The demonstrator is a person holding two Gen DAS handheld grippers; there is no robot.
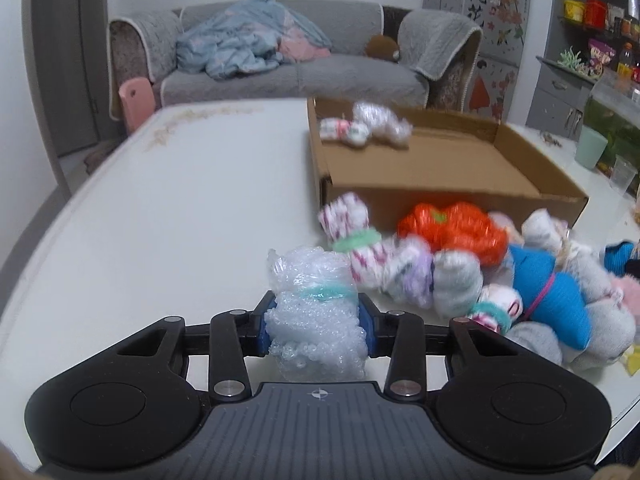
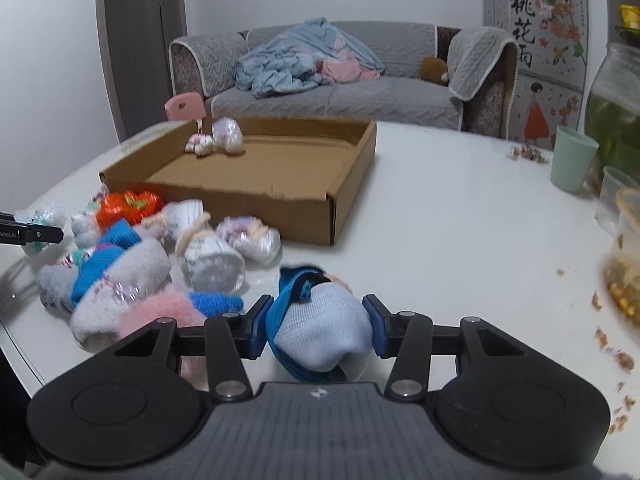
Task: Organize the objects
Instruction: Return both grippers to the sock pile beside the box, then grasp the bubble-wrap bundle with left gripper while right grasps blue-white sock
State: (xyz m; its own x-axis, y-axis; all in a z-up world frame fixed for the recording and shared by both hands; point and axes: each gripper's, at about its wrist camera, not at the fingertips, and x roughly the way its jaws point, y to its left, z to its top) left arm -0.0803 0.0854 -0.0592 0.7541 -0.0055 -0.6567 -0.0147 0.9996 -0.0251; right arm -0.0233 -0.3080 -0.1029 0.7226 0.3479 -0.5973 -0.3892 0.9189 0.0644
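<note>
Left gripper (image 1: 316, 326): fingers clenched on bubble-wrap bundle (image 1: 314, 312), near surface's front edge. Right gripper (image 2: 316, 330): fingers clenched on white-and-blue sock roll (image 2: 324, 336). Cardboard box (image 2: 280, 200): ahead of both, toward the far edge, beyond the sock pile (image 2: 132, 264).

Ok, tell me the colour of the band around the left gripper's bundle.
Teal band, clearest in the left wrist view.

The floral poster (image 2: 536, 48) reads 桃花雨.
</note>
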